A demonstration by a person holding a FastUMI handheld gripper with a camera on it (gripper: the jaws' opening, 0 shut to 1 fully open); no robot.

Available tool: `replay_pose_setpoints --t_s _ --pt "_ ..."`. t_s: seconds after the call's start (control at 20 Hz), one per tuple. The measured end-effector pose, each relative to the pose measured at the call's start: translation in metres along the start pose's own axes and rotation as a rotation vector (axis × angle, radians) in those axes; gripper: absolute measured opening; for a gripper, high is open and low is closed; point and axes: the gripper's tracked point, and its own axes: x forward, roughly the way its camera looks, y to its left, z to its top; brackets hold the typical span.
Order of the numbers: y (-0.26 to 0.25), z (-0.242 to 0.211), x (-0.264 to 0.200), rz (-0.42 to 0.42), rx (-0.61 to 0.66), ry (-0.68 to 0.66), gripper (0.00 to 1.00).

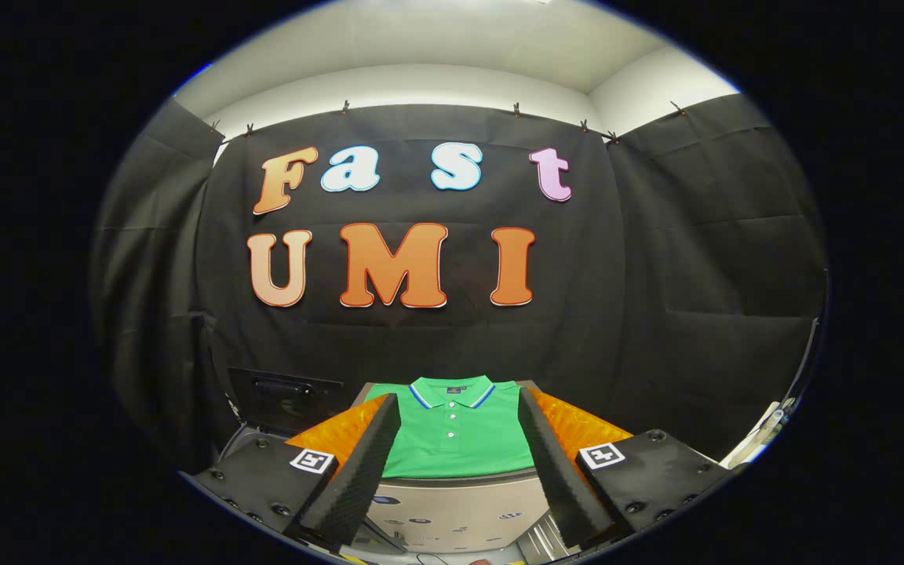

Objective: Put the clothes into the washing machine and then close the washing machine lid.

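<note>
A folded green polo shirt (456, 439) with a blue-and-white striped collar lies flat on a grey-topped unit (452, 502), collar toward the booth's back wall. My gripper (458, 402) is open. Its two fingers stand wide apart on either side of the shirt, and the shirt shows in the gap just ahead of them. Neither finger touches the cloth as far as I can tell. The grey unit's front face, below the shirt, carries small marks like a control panel.
A dark box-like object (283, 400) with a recessed handle sits behind and left of the shirt, against the black cloth wall. A pale edge and some cable (766, 435) run along the far right.
</note>
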Motion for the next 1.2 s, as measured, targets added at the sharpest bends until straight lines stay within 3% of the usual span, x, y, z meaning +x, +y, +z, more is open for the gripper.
replay_pose_setpoints --t_s 0.55,1.2 --pt "0.008 0.008 0.01 0.028 0.006 -0.025 0.98" --pt "0.013 0.003 0.015 0.001 -0.012 -0.017 0.98"
